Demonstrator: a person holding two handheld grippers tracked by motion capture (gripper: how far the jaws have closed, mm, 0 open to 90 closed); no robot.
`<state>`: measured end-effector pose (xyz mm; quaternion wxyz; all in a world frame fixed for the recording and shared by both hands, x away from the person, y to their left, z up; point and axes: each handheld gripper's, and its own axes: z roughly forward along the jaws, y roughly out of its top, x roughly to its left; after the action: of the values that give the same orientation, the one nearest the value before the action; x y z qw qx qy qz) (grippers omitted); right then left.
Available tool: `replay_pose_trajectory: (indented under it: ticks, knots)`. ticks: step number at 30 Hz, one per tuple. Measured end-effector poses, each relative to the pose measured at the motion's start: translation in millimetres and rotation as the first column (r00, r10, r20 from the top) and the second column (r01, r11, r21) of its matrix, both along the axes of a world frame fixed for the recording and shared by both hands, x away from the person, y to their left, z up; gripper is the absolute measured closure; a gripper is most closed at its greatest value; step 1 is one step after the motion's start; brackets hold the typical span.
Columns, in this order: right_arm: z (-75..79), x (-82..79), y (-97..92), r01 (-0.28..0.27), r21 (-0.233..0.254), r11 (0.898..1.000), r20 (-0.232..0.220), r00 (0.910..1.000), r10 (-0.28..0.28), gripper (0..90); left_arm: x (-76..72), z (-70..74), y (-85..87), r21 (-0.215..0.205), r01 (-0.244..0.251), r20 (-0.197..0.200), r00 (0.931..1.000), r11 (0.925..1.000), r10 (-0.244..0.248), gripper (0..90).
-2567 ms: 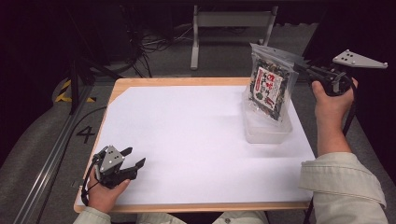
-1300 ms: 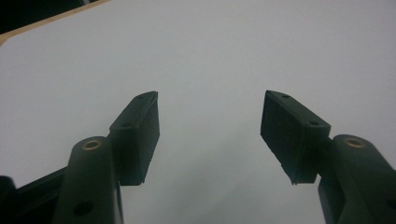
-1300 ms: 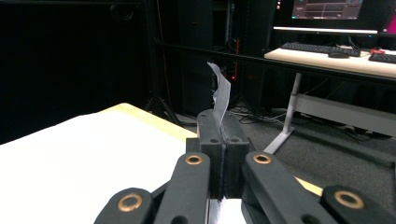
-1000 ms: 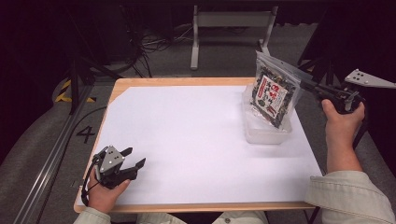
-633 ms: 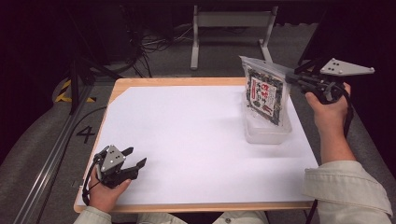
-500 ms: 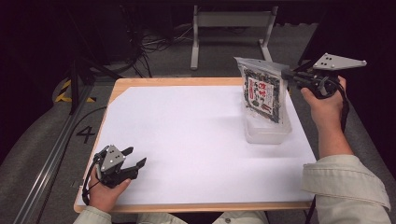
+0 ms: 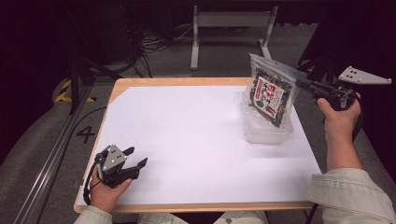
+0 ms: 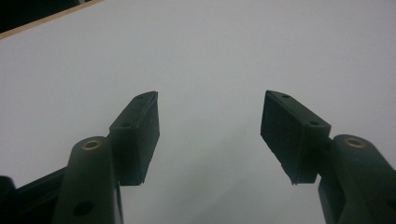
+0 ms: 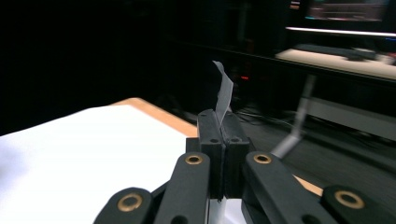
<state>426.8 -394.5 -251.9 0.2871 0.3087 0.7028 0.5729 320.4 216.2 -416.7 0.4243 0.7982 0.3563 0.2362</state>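
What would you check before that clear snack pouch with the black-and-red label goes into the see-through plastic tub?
1. Right gripper clamped on clear snack pouch with black-and-red label: ok.
2. Grip at pouch's edge only: ok, though it may swing.
3. Pouch hangs above see-through plastic tub: ok.
4. Pouch's bottom inside the tub: cannot tell.
5. Left gripper open, holding nothing, resting on white sheet: ok.

I see a wooden table [image 7: 187, 82] under a white sheet [image 7: 196, 140]. A clear plastic tub [image 7: 267, 133] rests on it, just left of my right gripper [image 7: 299, 84]
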Motion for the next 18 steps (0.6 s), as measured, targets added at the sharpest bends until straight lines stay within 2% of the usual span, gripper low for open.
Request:
replay_pose_trajectory:
  ticks: [2, 4, 7, 9, 11, 18]
  knots:
    - [-0.2, 7.0, -3.2, 0.054, 0.003, 0.999, -0.022, 0.9983, -0.053, 89.4, 0.8, -0.4, -1.5, 0.003, 0.005, -0.003, 1.0000, 1.0000, -0.005, 37.9]
    - [0.6, 12.6, -4.1, 0.068, 0.005, 0.998, -0.047, 0.9966, -0.067, 89.5, 1.3, -0.3, -2.0, 0.001, 0.008, -0.001, 1.0000, 1.0000, -0.008, 37.9]
    - [2.0, 12.5, -2.6, 0.085, -0.025, 0.996, -0.039, 0.9955, -0.086, 89.5, 2.8, -0.6, -0.6, -0.004, 0.008, 0.000, 1.0000, 1.0000, -0.008, 37.9]
    - [0.6, 12.5, -5.7, 0.093, -0.013, 0.996, -0.045, 0.9946, -0.093, 89.4, 3.6, -1.2, -0.4, -0.001, 0.010, -0.004, 0.9999, 0.9999, -0.010, 37.9]
    - [-0.9, 15.5, -10.6, 0.080, 0.020, 0.997, -0.054, 0.9954, -0.078, 89.4, 3.9, -1.5, -1.5, 0.001, 0.011, -0.004, 0.9999, 0.9999, -0.011, 37.9]
    - [4.4, 22.5, -1.1, 0.094, -0.012, 0.995, -0.048, 0.9944, -0.094, 88.8, 2.5, -0.9, -1.2, -0.001, 0.006, -0.002, 1.0000, 1.0000, -0.006, 37.8]
